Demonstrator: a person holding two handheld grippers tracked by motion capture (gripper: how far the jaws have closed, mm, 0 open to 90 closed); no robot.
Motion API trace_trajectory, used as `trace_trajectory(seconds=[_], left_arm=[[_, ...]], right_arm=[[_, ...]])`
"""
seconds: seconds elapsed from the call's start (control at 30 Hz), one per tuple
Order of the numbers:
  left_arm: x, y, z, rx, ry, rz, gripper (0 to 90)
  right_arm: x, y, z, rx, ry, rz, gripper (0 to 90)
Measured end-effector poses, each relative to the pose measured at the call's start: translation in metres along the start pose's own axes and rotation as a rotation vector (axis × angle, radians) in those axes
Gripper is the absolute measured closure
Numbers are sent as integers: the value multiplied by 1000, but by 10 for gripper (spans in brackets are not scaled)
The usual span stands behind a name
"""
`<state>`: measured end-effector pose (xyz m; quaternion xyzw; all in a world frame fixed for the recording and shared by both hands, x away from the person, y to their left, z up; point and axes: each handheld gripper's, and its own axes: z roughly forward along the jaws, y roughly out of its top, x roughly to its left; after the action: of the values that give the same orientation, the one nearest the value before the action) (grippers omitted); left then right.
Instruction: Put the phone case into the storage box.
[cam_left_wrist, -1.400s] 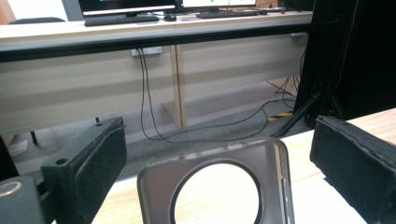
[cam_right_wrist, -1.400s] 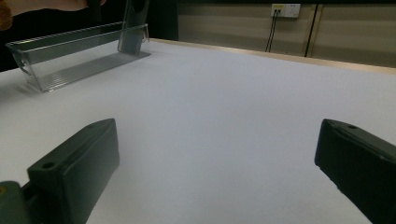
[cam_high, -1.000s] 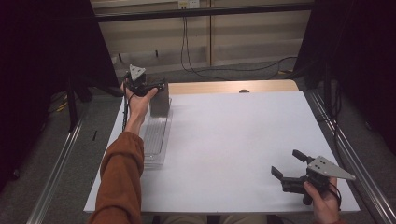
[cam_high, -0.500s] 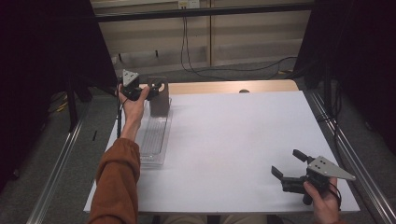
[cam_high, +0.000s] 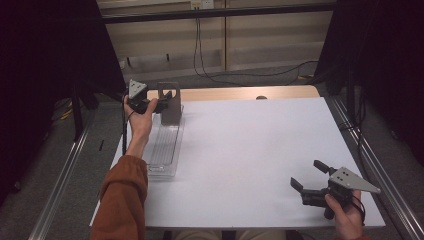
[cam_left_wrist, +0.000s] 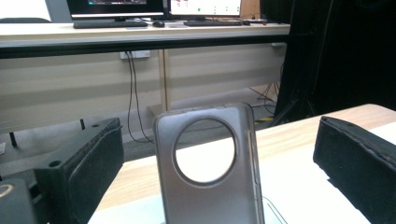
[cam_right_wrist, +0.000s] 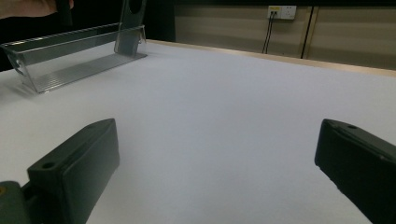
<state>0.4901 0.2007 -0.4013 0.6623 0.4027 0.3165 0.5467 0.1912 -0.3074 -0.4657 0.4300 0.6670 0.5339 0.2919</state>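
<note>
The left tool (cam_high: 159, 104) is held at the far end of the clear tray (cam_high: 165, 145), its jaws wide apart on either side of the grey case (cam_high: 170, 102) — in the left gripper view the case (cam_left_wrist: 210, 168) stands upright between the two black jaws, clear of both, its round cutout showing the worktop (cam_high: 250, 150) behind. The case stands in the tray's far end, near the worktop's far left corner. The right tool (cam_high: 312, 180) is held low over the near right corner, jaws spread wide and holding nothing; in the right gripper view only bare white worktop (cam_right_wrist: 224, 107) lies between them, with the tray (cam_right_wrist: 70, 60) well apart at the far side. Against half a second ago, the left tool has shifted slightly toward the case — the right tool has stayed where it was.
</note>
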Motion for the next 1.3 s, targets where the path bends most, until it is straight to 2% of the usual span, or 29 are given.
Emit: trace_trajectory(seconds=[0.13, 0.2, 0.43, 0.5, 0.57, 0.73, 0.8, 0.9, 0.97, 1.0, 1.03, 1.3], left_arm=[[-1, 0, -6, -2, -14, -8, 24], [-3, 0, -9, 4, -4, -2, 30], [-8, 0, -19, 6, -11, -9, 30], [-13, 0, -21, 3, -18, -1, 30], [-19, 1, -24, 14, -7, 28, 30], [-24, -2, -30, -2, -38, 19, 30], [-25, -5, -33, -12, -48, -10, 31], [-26, -6, -37, -5, -49, 3, 36], [-28, -7, -41, -17, -58, -17, 35], [-29, -7, -42, -13, -66, -5, 35], [-30, -8, -44, -12, -57, 5, 33], [-42, -6, -57, -51, -80, -3, 31]], right_arm=[[0, 0, 0, -1, 0, -1, 0], [0, 0, 0, 0, 0, -4, 0], [0, 0, 2, -4, -3, 0, 0], [0, 0, 3, -4, -3, 6, 0], [-1, 0, 3, 1, -1, 1, 0], [-3, 0, 4, -1, -3, 0, 0], [-4, -1, 4, -4, -3, -1, 0], [-5, -1, 4, -6, -6, 3, 0], [-6, -2, 5, -7, -8, 8, 0], [-6, -2, 5, -8, -8, 8, 0], [-6, -1, 5, -8, -9, 9, 0], [-5, -1, 2, -7, -12, 4, 0]])
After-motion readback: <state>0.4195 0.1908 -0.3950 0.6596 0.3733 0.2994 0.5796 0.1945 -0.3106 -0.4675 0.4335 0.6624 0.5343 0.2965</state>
